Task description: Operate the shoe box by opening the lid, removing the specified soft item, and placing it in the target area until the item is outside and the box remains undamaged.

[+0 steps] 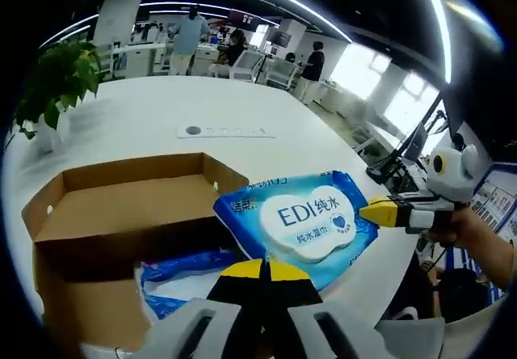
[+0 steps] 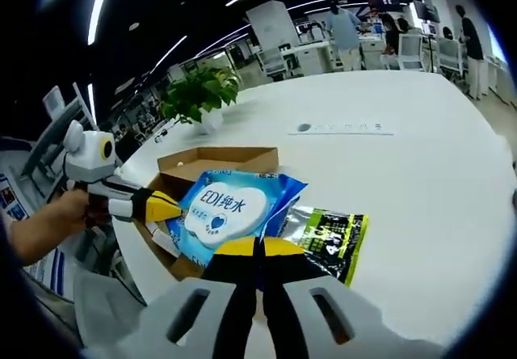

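White table [image 2: 452, 181] bears open shoe box [image 1: 105, 205], plant [image 2: 198, 92], green pouch [image 2: 327, 234]; both tongs [image 1: 260, 272] [image 2: 258, 250] pinch wipes pack [image 1: 299, 217].

Left gripper view: camera rides above own tongs [image 1: 261, 274], close over open shoe box [image 1: 121, 205], looks across white table [image 1: 161, 116] toward far office. Other tongs [image 1: 380, 212] enter from right.

Right gripper view: camera above own tongs [image 2: 258, 254], close, looks from opposite side of blue wipes pack [image 2: 230, 209], box behind it, potted plant [image 2: 198, 92] far. Other tongs [image 2: 166, 207] enter from left.

Shared: wipes pack, box, plant, table strip, office background.
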`<state>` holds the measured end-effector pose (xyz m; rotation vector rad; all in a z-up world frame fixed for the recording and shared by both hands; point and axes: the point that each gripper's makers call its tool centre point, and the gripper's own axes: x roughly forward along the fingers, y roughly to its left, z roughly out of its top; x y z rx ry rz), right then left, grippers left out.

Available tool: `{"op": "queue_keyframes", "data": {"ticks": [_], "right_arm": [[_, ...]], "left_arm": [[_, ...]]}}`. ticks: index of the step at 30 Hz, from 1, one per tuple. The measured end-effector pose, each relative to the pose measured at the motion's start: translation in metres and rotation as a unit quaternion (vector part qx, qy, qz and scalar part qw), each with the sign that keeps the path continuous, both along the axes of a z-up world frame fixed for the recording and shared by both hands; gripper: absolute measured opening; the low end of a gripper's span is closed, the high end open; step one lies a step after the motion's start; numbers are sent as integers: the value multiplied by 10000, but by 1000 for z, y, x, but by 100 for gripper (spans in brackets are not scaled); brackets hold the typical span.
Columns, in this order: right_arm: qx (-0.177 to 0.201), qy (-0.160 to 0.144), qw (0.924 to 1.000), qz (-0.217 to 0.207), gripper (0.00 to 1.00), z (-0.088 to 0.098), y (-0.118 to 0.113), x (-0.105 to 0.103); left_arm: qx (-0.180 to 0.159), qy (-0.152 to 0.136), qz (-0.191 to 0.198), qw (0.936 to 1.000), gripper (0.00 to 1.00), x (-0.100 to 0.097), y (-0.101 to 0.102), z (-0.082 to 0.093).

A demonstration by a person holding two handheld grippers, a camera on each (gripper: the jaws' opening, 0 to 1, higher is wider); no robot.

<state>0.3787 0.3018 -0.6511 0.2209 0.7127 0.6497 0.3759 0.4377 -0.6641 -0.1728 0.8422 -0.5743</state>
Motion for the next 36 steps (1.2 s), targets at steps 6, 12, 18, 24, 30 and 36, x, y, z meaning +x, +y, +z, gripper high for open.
{"op": "queue_keyframes", "data": {"ticks": [6, 12, 18, 24, 30, 36], "right_arm": [[4, 12, 10000, -11, 0, -1, -11, 1], [39, 6, 9999, -150, 0, 1, -31, 3], [-21, 19, 9997, -249, 0, -2, -49, 4], [-31, 65, 9994, -353, 0, -9, -57, 10], [-31, 203, 9990, -405, 0, -26, -57, 19], [-61, 357, 9984, -439, 0, -45, -56, 26]], "left_arm": [[29, -57, -117, 9999, 0, 0, -13, 3], [20, -134, -271, 9995, 0, 2, -33, 6], [39, -138, -439, 9989, 0, 4, -52, 3], [71, -101, -504, 9987, 0, 10, -61, -4], [205, 16, -543, 9983, 0, 19, -62, -17], [360, 159, -599, 9974, 0, 27, -61, -34]]}}
